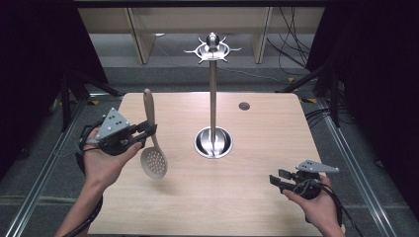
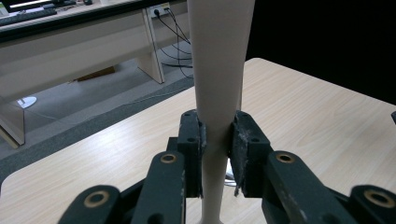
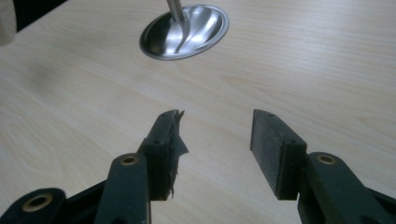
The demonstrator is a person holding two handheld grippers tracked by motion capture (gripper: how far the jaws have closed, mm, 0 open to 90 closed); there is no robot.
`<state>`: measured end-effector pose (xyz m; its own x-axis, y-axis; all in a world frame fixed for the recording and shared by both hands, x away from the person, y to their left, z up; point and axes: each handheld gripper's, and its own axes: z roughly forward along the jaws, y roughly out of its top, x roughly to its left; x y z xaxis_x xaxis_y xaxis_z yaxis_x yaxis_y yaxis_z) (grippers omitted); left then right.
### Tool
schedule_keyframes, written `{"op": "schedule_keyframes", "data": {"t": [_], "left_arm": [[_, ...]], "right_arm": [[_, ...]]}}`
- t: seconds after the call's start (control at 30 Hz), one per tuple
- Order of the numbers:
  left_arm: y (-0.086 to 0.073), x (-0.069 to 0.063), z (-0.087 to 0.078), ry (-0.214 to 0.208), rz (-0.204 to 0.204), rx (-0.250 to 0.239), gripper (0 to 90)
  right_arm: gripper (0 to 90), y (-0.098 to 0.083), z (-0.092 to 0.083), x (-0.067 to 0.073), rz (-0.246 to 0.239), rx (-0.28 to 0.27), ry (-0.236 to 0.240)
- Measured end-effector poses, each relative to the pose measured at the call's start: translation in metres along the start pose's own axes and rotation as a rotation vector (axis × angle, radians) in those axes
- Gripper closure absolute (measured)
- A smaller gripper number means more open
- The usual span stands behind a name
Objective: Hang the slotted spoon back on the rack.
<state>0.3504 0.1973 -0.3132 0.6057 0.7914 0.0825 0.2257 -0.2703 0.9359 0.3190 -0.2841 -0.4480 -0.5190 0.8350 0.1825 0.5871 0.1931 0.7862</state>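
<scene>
At the left, a beige slotted spoon (image 1: 150, 136) is pinched mid-handle by the left gripper (image 1: 148, 132), held clear of the table (image 1: 267, 148) with its long axis near upright, bowl down. The utensil stand (image 1: 213, 94) is seen to its right at centre, nearer this hand. At the near right, the right gripper (image 1: 279, 178) is held spread and empty.

Grey floor (image 1: 163, 69), pale desks (image 2: 70, 51) beyond

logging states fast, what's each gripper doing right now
left gripper: closed on the slotted spoon, held above the table.
right gripper: open, holding nothing.
</scene>
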Motion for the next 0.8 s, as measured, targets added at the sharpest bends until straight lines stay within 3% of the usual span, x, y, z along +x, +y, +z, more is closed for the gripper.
{"op": "schedule_keyframes", "data": {"t": [0.03, 0.13, 0.17, 0.23, 0.3, 0.37, 0.47, 0.53, 0.6, 0.67, 0.8], "left_arm": [[0.001, 0.0, 0.001, 0.001, 0.002, 0.0, 74.5], [0.003, -0.002, 0.004, 0.004, -0.003, -0.009, 74.5], [0.004, -0.002, 0.006, 0.0, 0.0, -0.01, 74.5], [0.005, -0.004, 0.008, -0.005, -0.004, -0.012, 74.5], [0.007, -0.006, 0.01, -0.009, -0.001, -0.01, 74.5], [0.009, -0.008, 0.012, -0.014, 0.001, -0.008, 74.5], [0.012, -0.011, 0.016, -0.021, 0.002, -0.007, 74.5], [0.014, -0.013, 0.018, -0.025, -0.001, -0.011, 74.5], [0.015, -0.014, 0.021, -0.029, -0.002, -0.013, 74.5], [0.017, -0.015, 0.023, -0.034, 0.002, -0.014, 74.5], [0.02, -0.017, 0.026, -0.037, 0.0, -0.017, 74.5]], "right_arm": [[52.9, 0.0, 0.001, 0.001, 0.017, 0.008, 0.024], [52.9, 0.0, 0.0, 0.001, -0.01, 0.01, 0.004], [52.9, 0.0, -0.001, 0.004, 0.029, 0.023, 0.012], [52.9, 0.0, 0.001, 0.004, 0.036, 0.015, 0.024], [53.0, 0.0, 0.0, 0.005, 0.032, 0.034, 0.011], [53.0, 0.0, 0.001, 0.004, 0.019, 0.007, 0.011], [53.0, 0.0, 0.0, 0.005, 0.023, 0.019, 0.012], [53.0, 0.0, 0.001, 0.002, -0.016, 0.007, 0.005], [53.0, 0.0, 0.001, 0.002, -0.012, 0.0, 0.015], [53.0, 0.0, 0.001, 0.002, -0.028, 0.0, -0.008], [53.0, 0.0, 0.001, 0.003, -0.012, 0.003, 0.008]]}}
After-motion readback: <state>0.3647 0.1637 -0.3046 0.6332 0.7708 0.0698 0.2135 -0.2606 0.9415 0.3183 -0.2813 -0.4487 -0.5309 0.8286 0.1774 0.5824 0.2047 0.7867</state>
